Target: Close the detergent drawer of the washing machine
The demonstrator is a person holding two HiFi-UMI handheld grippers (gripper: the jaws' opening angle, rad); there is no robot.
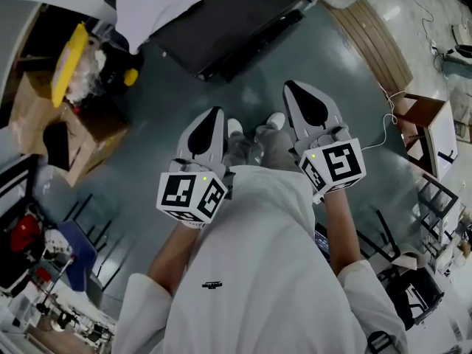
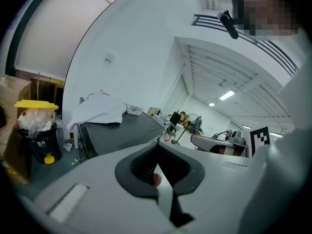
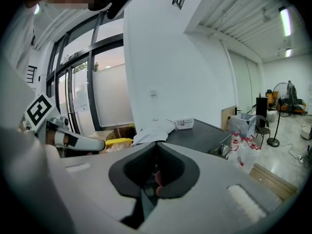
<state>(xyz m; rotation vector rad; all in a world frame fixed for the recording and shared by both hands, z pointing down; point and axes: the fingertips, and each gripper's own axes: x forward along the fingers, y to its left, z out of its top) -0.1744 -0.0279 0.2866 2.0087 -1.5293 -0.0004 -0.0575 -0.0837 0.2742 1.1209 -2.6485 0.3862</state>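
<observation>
No detergent drawer shows in any view. A low dark grey-topped machine [image 1: 236, 21] stands ahead of me, also seen in the left gripper view [image 2: 122, 130] and the right gripper view [image 3: 200, 133]. Its front is hidden. My left gripper [image 1: 209, 124] hangs at waist height over the floor, pointing forward, jaws together and holding nothing [image 2: 158, 167]. My right gripper [image 1: 308, 98] is beside it, a little further forward, also shut and empty [image 3: 155, 172]. Both are well short of the machine.
A white cloth [image 1: 158, 2] lies on the machine's left end. A yellow-lidded bin [image 1: 70, 61] and a cardboard box [image 1: 81, 135] stand to the left. A wooden panel [image 1: 372, 39] and a stool [image 1: 428, 124] are at the right, with bottles [image 3: 243, 150] near the machine.
</observation>
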